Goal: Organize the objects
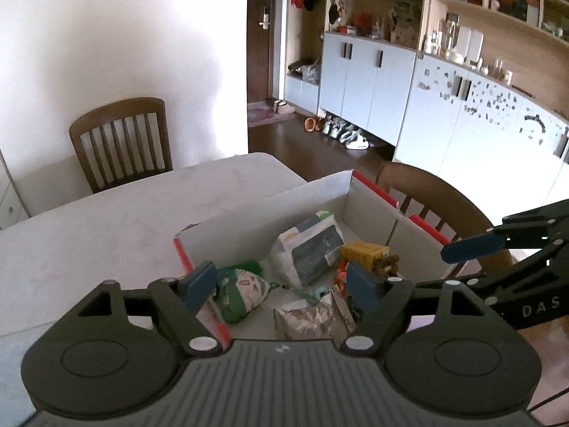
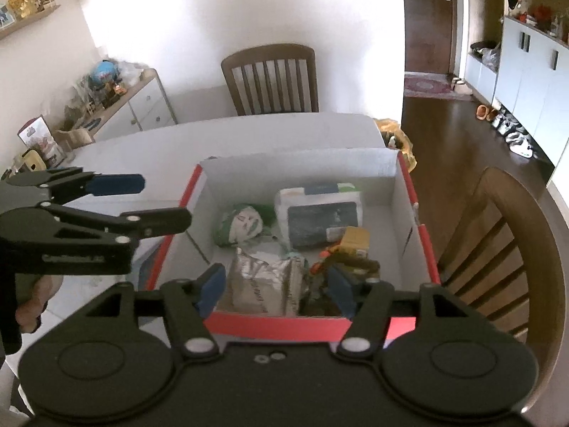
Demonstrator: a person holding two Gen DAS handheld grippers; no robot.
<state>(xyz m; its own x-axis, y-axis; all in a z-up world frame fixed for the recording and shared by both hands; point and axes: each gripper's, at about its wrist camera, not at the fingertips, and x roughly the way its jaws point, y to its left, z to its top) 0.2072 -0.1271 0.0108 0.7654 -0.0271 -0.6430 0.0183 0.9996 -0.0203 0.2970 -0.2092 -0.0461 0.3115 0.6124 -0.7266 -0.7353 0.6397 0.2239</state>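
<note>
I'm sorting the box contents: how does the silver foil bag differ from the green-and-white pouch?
The silver foil bag is metallic, crinkled and plain; the green-and-white pouch is soft-looking with a printed pattern. The foil bag lies by the box's near wall, the pouch farther back. Both lie loose inside the box, in neither gripper.

You're in a home dining room: wooden chairs (image 1: 121, 142) at the table (image 1: 106, 220), shoes (image 1: 352, 135) under cabinets (image 1: 366, 89) upper right.

wooden chair (image 2: 272, 78) behind white table (image 1: 106, 220); shoes (image 1: 350, 135), perhaps sneakers, under cabinets (image 1: 366, 85).
</note>
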